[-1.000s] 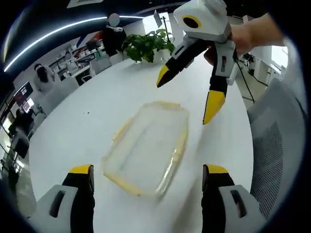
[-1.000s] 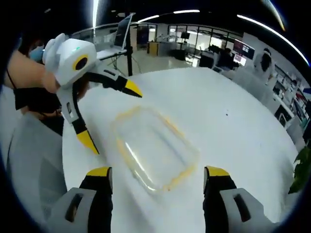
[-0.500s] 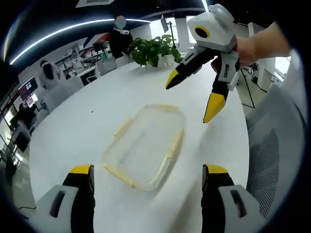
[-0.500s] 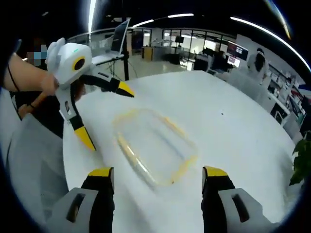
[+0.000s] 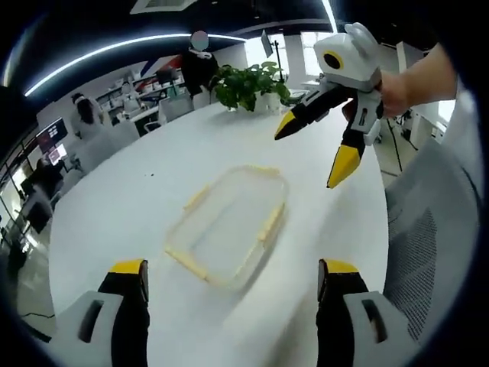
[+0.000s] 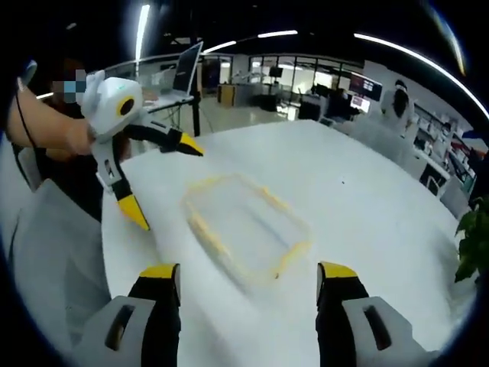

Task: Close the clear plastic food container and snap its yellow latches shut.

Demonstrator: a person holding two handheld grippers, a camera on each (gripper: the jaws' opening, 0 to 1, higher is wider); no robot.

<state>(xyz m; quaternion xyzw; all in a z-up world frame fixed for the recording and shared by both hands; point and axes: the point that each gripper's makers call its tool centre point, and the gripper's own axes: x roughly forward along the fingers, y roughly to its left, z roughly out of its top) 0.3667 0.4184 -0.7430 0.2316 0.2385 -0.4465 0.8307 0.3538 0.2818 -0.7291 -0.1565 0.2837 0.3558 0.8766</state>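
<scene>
A clear plastic food container [image 5: 228, 226] with yellow latches [image 5: 271, 224] along its edges lies flat on a round white table [image 5: 130, 206], ahead of and between the two jaws of the left gripper [image 5: 233, 281], whose yellow-tipped jaws stand wide apart with nothing between them. In the left gripper view the right gripper [image 5: 317, 145] hangs above the table beyond the container's far right corner, held by a person's hand [image 5: 399, 86], its own jaws spread and clear of the container. In the right gripper view the container [image 6: 246, 225] sits just ahead of the right gripper [image 6: 244, 279], between its parted jaws, and the left gripper [image 6: 162, 177] hovers off the container's left side, jaws splayed, held by a hand [image 6: 79, 136] with a forearm behind it. Nothing lies on the table between either tool and the container. Whether the latches are snapped down cannot be told. Past the container, at the table's far edge in the left gripper view, stands a potted green plant [image 5: 248, 84]; a grey mesh chair back [image 5: 424, 245] rises to the right of the left gripper. In the right gripper view an open laptop [image 6: 183, 70] sits on a stand behind the left gripper, with office desks and people in the background.
</scene>
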